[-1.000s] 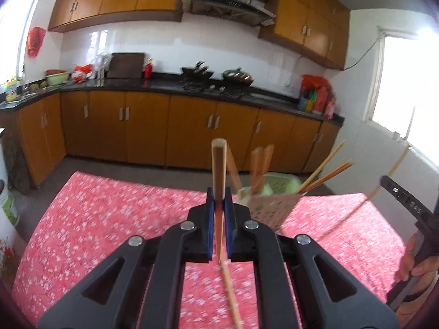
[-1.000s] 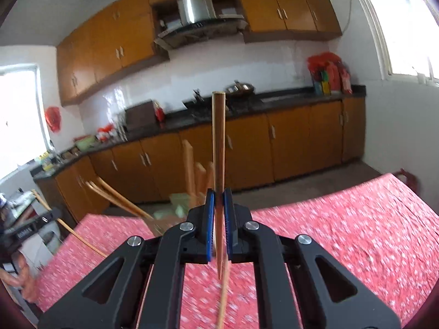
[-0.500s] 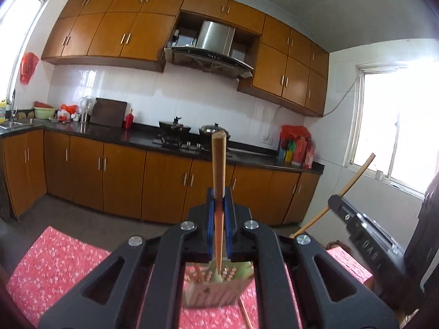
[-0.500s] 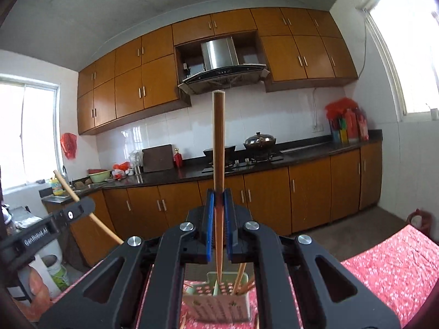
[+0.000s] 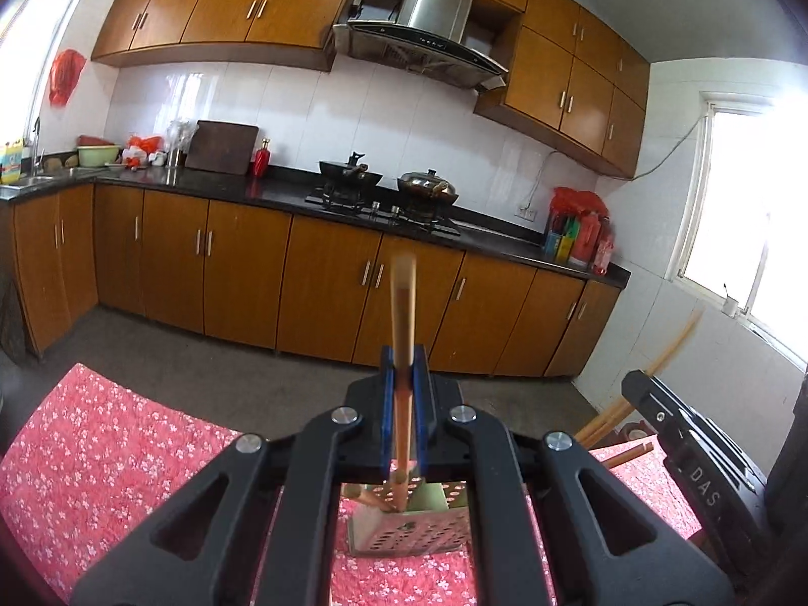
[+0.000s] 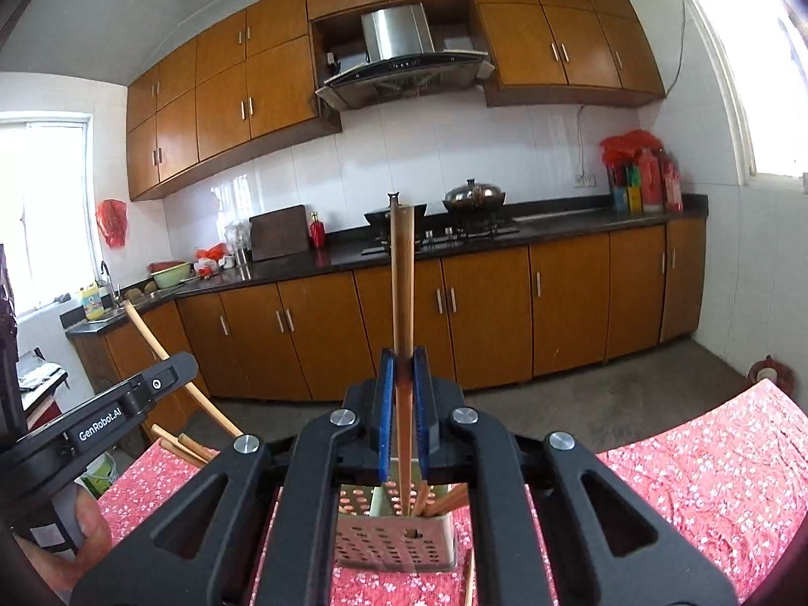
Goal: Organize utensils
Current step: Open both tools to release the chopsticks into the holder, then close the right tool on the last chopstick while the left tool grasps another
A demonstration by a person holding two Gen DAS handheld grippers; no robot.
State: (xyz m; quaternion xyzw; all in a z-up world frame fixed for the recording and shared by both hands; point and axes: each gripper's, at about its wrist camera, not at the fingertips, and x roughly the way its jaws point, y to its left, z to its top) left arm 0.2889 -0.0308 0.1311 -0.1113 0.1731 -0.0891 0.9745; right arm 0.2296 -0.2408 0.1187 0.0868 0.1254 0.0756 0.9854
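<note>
My left gripper (image 5: 403,404) is shut on a wooden chopstick (image 5: 403,303) held upright; its lower tip reaches into the pale green perforated holder (image 5: 411,530) just below. My right gripper (image 6: 402,409) is shut on another wooden chopstick (image 6: 402,278), also upright, with its lower end inside the same holder (image 6: 399,538). Several chopsticks (image 6: 434,502) stand in the holder. The right gripper's body shows at the right of the left wrist view (image 5: 692,459), and the left gripper's body at the left of the right wrist view (image 6: 101,424).
The holder stands on a table with a red floral cloth (image 5: 101,459). A loose chopstick (image 6: 469,578) lies on the cloth beside the holder. Brown kitchen cabinets (image 5: 242,272) and a black counter with pans (image 5: 389,187) lie beyond the floor gap.
Both grippers have lowered their chopsticks toward the holder; the tips now sit inside it. The views have tilted down slightly, showing more of the table.
</note>
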